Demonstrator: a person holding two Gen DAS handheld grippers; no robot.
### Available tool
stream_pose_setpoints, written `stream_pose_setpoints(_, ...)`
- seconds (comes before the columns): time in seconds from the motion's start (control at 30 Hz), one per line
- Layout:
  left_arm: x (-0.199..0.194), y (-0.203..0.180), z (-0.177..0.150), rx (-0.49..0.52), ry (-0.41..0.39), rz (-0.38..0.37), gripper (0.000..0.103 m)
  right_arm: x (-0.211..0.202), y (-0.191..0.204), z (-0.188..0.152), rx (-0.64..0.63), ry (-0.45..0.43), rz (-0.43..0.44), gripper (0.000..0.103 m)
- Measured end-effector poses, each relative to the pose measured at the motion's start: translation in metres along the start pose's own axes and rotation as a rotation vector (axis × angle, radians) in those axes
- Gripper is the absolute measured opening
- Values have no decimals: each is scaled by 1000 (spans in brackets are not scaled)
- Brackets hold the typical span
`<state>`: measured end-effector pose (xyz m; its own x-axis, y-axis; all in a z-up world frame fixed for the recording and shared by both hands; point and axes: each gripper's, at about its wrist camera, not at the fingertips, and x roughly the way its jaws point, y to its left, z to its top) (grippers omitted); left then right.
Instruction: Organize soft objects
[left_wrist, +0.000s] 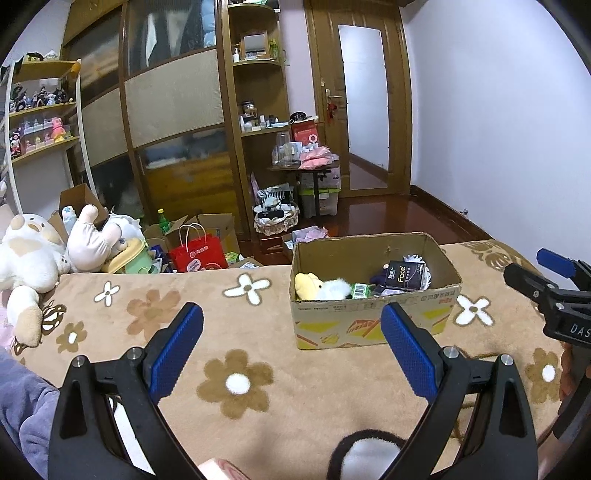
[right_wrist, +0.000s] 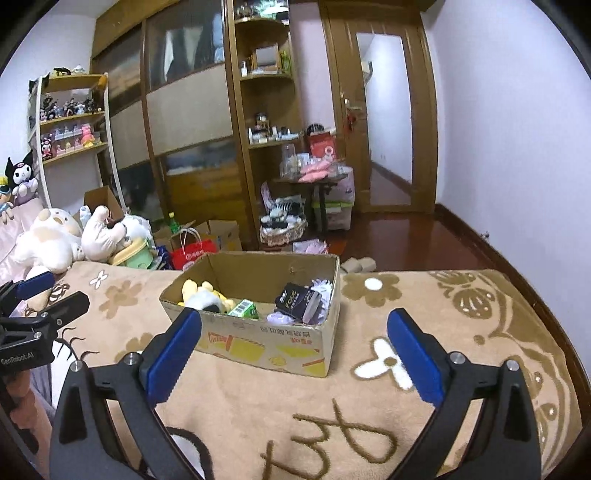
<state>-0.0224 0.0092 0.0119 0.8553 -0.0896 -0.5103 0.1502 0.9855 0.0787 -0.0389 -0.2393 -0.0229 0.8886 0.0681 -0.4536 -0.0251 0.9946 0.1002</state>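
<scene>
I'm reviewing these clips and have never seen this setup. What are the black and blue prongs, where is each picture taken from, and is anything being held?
The prongs are handheld two-finger grippers, one in each of a person's hands, each carrying a forward-looking fisheye camera. One picture looks along the left gripper, the other along the right gripper. Both are open and hold nothing. On the beige flowered blanket stands an open cardboard box holding a yellow plush toy, a black tissue pack and other small items.
</scene>
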Motion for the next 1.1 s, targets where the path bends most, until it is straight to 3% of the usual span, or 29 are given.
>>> stream_pose_setpoints(0.33, -2, 3, -5, -13, 8, 4, 96, -12, -7, -6, 33, -46, -7, 103)
stream_pose_setpoints(1.1, 11, -3, -2, -15, 23, -1, 96, 1, -14, -9, 28, -2, -16, 103)
